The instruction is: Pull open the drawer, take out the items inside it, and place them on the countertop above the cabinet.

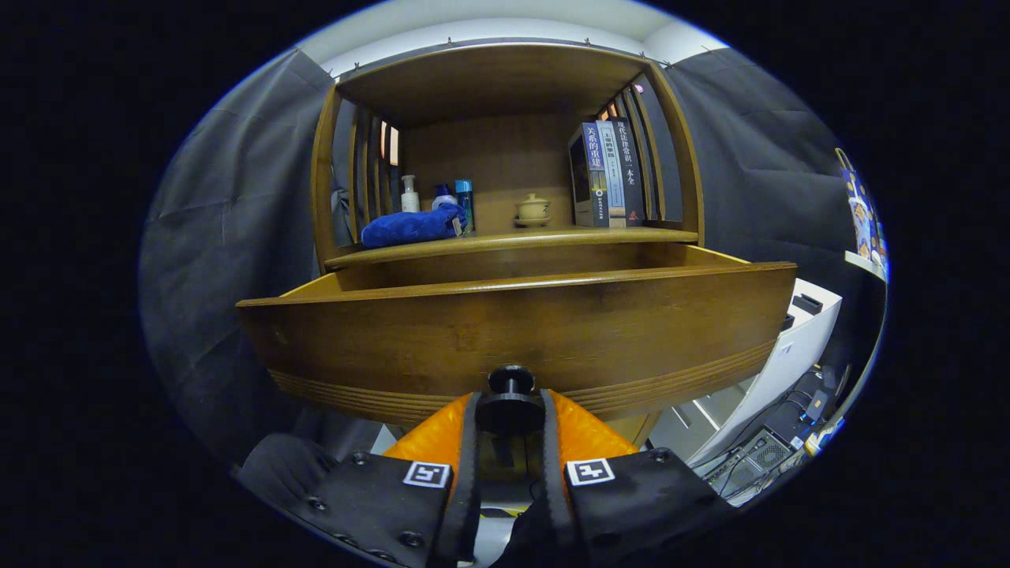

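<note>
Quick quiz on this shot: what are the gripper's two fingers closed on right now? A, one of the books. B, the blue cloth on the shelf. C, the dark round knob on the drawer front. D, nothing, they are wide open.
C: both fingers of the gripper press on the sides of the dark round knob on the front of the pulled-out drawer.
</note>
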The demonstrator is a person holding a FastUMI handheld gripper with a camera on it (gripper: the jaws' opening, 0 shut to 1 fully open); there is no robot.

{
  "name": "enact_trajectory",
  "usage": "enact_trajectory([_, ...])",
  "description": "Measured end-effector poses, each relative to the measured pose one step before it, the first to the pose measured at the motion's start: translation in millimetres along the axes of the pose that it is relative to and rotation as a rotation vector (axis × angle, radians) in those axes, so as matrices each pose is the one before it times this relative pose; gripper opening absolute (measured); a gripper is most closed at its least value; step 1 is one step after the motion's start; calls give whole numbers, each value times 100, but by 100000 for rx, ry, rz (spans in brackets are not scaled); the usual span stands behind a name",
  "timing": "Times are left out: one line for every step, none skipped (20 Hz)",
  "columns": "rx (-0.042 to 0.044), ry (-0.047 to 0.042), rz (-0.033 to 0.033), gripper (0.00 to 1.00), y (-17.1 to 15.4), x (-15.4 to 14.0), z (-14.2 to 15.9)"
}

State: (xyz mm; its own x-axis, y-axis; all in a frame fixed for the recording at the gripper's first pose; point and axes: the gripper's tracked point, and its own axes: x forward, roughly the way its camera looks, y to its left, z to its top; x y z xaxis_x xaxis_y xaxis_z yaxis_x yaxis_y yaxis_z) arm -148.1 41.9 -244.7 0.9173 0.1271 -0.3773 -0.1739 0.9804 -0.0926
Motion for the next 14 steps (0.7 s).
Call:
enact_trajectory([-430, -680, 40, 40, 4, -302, -79])
enact_trajectory([-830, -65, -204, 40, -26, -54, -58])
enact_trajectory([95, 456, -136, 40, -34, -230, -209])
enact_trajectory([101, -478, 63, 40, 37, -171, 10])
enact_trajectory([-304, 70, 250, 40, 1, -46, -28])
enact_trajectory([257, 188, -62, 40, -24, -41, -36])
enact_trajectory([507, 370, 103, 42, 44, 49, -11])
enact_trajectory([305, 783, -98, 45, 14, 16, -9])
enact_trajectory([-313, 436, -432, 47, -149, -286, -120])
enact_trajectory([-860, -709, -1196, 49, -415, -293, 95])
enact_trajectory([-1216, -152, -635, 58, -185, -466, 194])
enact_trajectory([-1182, 123, -323, 68, -310, -528, -109])
enact_trajectory([-362, -209, 192, 77, -189, -370, 186])
enact_trajectory([787, -1228, 841, 86, 19, -581, 942])
